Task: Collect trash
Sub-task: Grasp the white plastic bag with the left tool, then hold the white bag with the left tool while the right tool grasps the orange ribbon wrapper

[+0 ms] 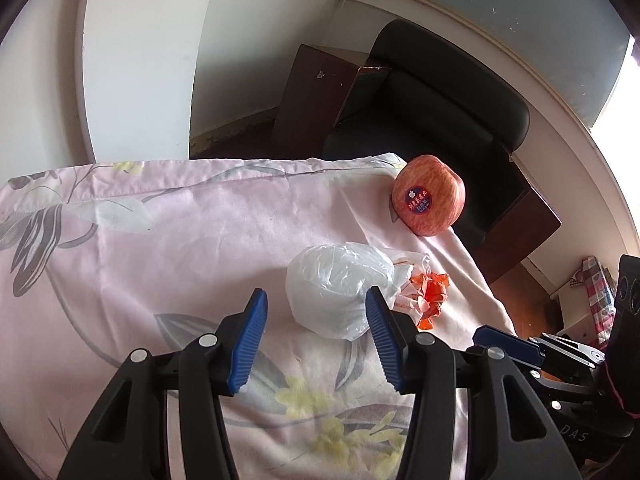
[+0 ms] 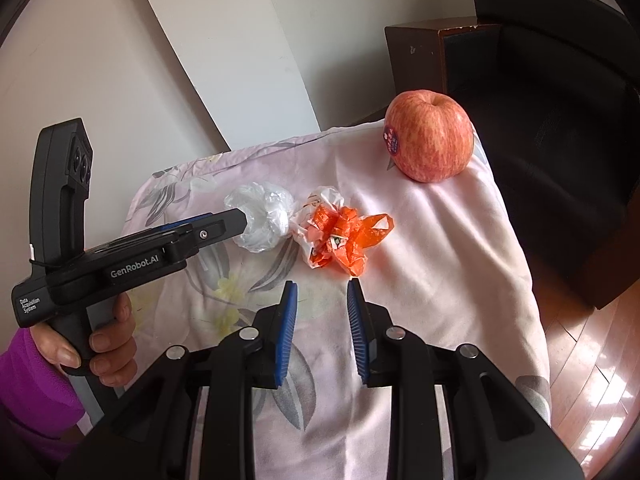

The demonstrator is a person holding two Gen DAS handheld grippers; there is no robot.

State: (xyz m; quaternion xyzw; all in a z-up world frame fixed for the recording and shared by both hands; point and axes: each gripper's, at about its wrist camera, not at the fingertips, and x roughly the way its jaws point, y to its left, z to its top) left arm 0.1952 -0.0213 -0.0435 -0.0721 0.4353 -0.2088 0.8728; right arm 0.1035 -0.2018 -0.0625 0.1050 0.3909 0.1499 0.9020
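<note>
Blue fingers [image 1: 378, 340] beside white bag [image 1: 334, 292]

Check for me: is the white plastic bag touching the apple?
Apart. The right wrist view shows the white plastic bag and the apple with bare pink cloth and the orange wrapper between them; the left wrist view shows the same gap.

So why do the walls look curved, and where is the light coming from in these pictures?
Left wrist view: the fisheye lens bends the white wall and darkens the corners; daylight blows out the window at the right edge. Right wrist view: the same bending; sun glare on the glossy wooden floor, a soft shadow beside the red striped apple, everything reasonably sharp.
</note>
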